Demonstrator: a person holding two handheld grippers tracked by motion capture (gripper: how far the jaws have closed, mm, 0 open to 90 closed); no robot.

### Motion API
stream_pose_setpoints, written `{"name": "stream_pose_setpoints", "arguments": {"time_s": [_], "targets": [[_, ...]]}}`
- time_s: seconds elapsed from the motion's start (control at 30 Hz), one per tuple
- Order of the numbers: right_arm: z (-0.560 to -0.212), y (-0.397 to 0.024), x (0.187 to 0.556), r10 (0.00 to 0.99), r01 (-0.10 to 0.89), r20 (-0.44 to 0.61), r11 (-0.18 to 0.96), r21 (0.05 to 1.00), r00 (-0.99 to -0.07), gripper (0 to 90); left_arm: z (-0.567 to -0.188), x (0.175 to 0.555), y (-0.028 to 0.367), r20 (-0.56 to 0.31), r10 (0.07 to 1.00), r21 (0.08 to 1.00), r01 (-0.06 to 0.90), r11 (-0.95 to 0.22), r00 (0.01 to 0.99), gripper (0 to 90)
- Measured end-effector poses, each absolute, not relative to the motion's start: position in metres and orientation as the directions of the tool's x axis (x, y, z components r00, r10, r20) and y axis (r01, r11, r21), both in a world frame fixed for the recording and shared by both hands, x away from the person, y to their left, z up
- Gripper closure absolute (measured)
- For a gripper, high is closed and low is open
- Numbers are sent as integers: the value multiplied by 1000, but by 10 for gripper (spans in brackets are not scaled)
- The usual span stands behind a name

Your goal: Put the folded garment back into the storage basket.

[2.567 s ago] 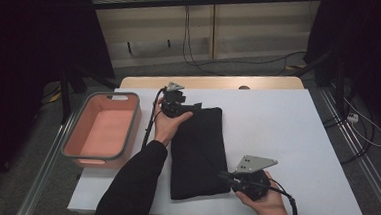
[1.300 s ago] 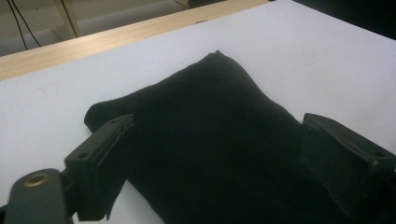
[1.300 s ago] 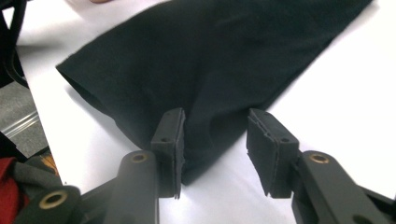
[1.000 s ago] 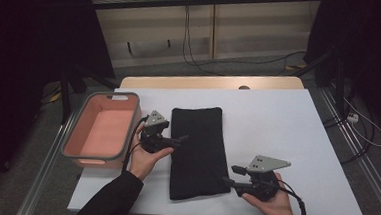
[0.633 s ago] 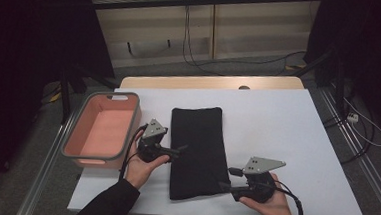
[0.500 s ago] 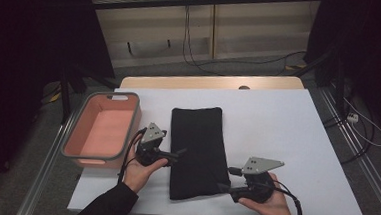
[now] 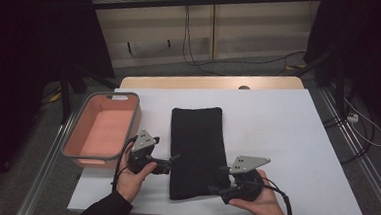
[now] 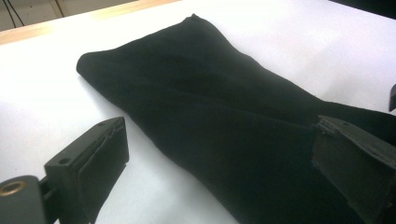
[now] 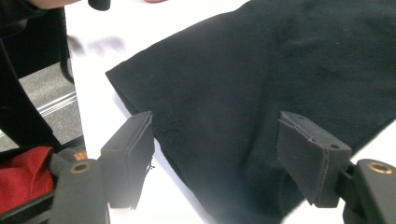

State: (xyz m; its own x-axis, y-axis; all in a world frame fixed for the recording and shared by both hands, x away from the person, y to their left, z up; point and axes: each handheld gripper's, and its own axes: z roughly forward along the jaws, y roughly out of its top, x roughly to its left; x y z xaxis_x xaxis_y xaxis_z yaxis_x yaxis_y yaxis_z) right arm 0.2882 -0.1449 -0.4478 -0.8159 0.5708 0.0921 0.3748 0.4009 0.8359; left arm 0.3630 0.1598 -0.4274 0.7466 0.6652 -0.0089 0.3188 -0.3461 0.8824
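Folded black cloth (image 7: 197, 150) lying lengthwise on the white table (image 7: 287, 133), a gripper at either side of its near end.

Matte and dark, the soft fabric is folded into a long, narrow rectangle with a rounded far end and faint creases near the front corner, and it sits just right of the salmon-pink plastic bin with the grey rim (image 7: 101, 127). My left gripper (image 7: 170, 161) points at the cloth's left edge with its jaws spread wide: one pad hangs over bare table, the other over the fabric, neither pressing. My right gripper (image 7: 219, 182) sits at the near right corner; its jaws have just been opening and now straddle that corner, pads clear of the cloth, gripping nothing.
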Motion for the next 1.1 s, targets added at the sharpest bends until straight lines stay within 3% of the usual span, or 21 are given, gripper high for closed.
{"name": "stream_pose_setpoints", "arguments": {"time_s": [0.6, 0.7, 1.1], "targets": [[-447, -120, 286, 474, 290, 27, 492, 821, -880, 399, -432, 347, 169, 25, 675, 885, 298, -359, 738, 51], [-449, -108, 288, 444, 260, -3, 531, 807, -896, 446, -433, 348, 167, 22, 671, 888, 294, -354, 741, 51], [-456, -94, 293, 396, 222, -56, 620, 753, -916, 495, -436, 351, 165, 32, 674, 875, 305, -376, 738, 52]]}}
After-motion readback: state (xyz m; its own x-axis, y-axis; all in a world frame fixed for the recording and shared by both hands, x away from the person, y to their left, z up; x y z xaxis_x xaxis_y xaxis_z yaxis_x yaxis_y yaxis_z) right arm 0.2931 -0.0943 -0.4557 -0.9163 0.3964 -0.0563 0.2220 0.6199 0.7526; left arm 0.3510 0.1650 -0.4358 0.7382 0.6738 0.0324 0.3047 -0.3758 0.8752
